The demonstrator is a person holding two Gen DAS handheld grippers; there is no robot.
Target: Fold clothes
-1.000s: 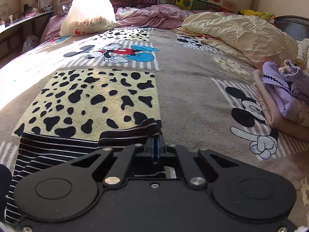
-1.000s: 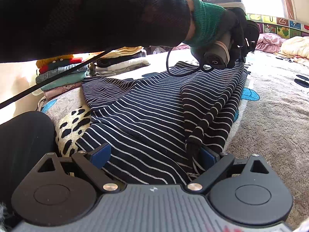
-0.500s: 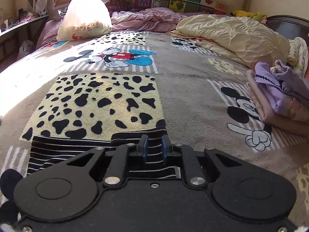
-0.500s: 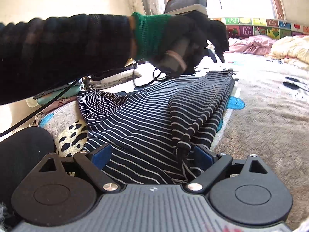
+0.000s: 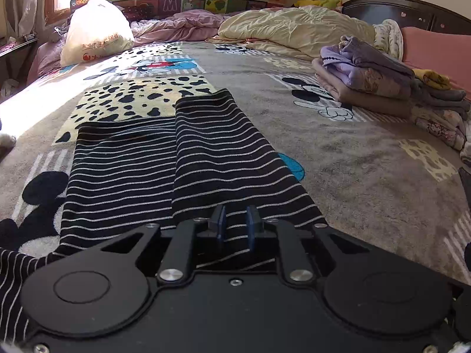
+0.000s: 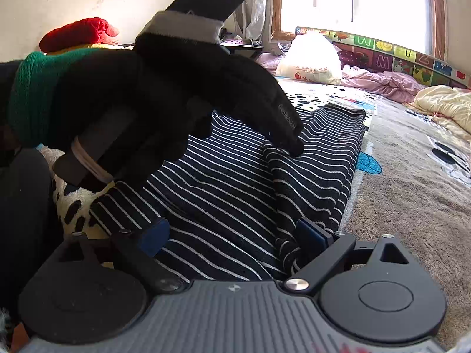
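Lying mid-frame on the bed (image 5: 368, 176): striped garment (image 5: 176, 161), one side flap already folded over the middle, other side and crosswise folds seemingly remaining. Hovering above, left claw (image 5: 234, 225) narrowly parted, pinching nothing; right claw (image 6: 232, 235) spread wide, straddling the near hem.

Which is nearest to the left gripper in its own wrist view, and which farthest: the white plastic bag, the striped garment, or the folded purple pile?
1. Striped garment, directly under the left gripper.
2. Folded purple pile, off to the right, mid-bed.
3. White plastic bag, far left, near the window.
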